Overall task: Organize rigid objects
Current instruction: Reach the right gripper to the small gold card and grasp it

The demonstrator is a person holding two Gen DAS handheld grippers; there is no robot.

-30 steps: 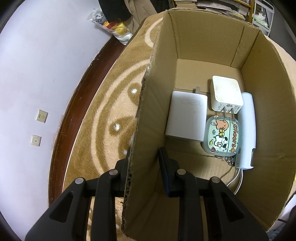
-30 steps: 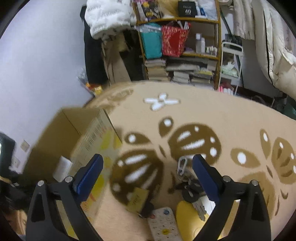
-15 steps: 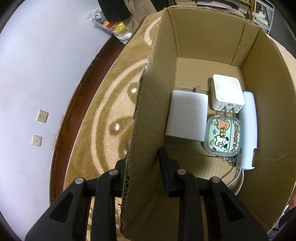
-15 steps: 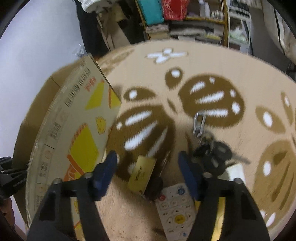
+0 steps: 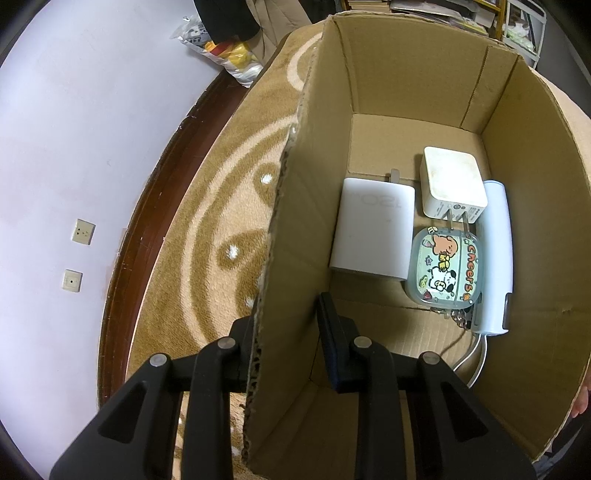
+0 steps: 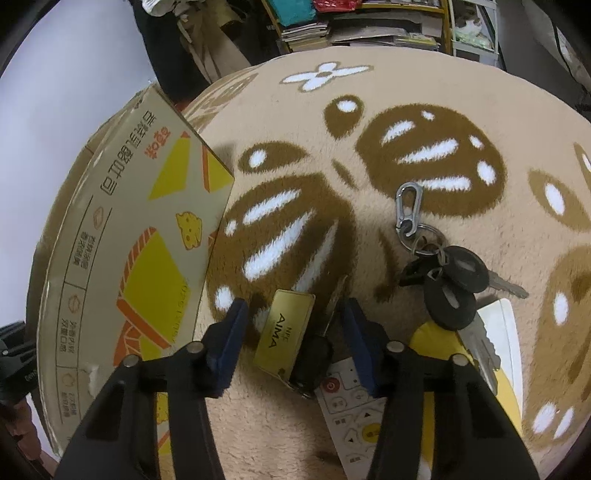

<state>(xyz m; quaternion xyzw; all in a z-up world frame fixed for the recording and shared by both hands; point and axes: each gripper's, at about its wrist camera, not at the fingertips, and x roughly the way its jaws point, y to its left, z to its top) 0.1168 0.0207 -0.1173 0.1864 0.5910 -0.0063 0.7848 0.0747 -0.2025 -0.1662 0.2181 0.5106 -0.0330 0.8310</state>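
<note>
My left gripper [image 5: 284,314] is shut on the near side wall of the open cardboard box [image 5: 406,74], one finger inside and one outside. In the box lie a large white charger [image 5: 373,229], a smaller white charger [image 5: 452,181], a cartoon "cheers" case [image 5: 445,267] and a white cylinder-like device [image 5: 496,254]. My right gripper [image 6: 291,310] points down at the carpet. Its blue jaws are closing either side of a gold AIMA tag [image 6: 284,334] with a black fob [image 6: 310,358] attached. The pads stand apart from the tag.
A bunch of black keys with a carabiner [image 6: 443,273] lies right of the tag. A white remote [image 6: 351,413] and a yellow object [image 6: 436,339] lie near the right finger. The printed box side [image 6: 129,258] stands close on the left. Shelves and clutter [image 6: 354,22] line the far edge.
The right gripper has dropped toward the carpet and tipped downward, and its jaws have narrowed around the gold tag. The left gripper and the box have stayed put.
</note>
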